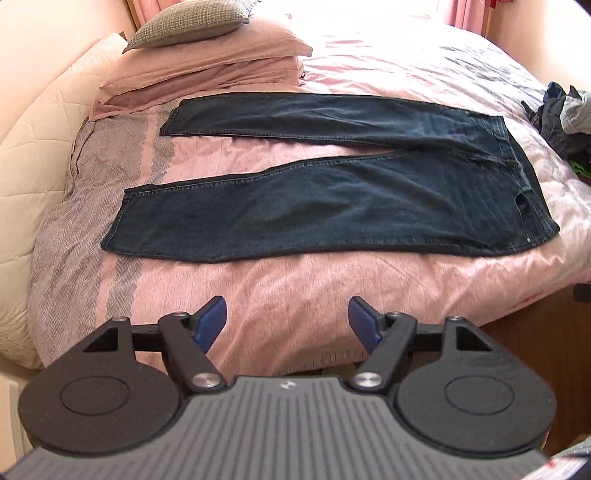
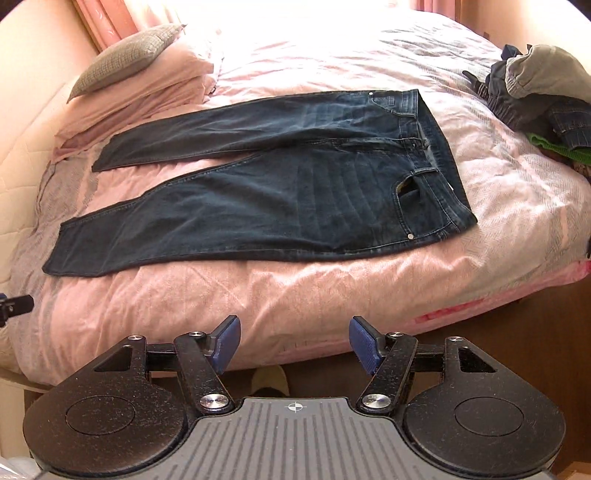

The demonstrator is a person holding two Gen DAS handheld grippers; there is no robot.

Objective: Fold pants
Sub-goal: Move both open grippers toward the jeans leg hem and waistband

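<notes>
Dark blue jeans (image 1: 332, 199) lie flat on a pink bed cover (image 1: 280, 291), waistband to the right, both legs spread apart and pointing left. In the right wrist view the jeans (image 2: 280, 199) show the front pocket and waistband at the right. My left gripper (image 1: 289, 320) hovers open near the bed's front edge, short of the near leg, holding nothing. My right gripper (image 2: 295, 341) is open too, above the bed's front edge, well short of the jeans, with nothing between its blue pads (image 2: 364, 341).
Pink pillows (image 1: 207, 70) with a grey cushion (image 1: 188, 24) are stacked at the back left. A heap of other clothes (image 2: 535, 96) sits at the bed's right side. A padded headboard (image 1: 40, 155) runs along the left. A wooden bed frame (image 2: 498, 332) shows below.
</notes>
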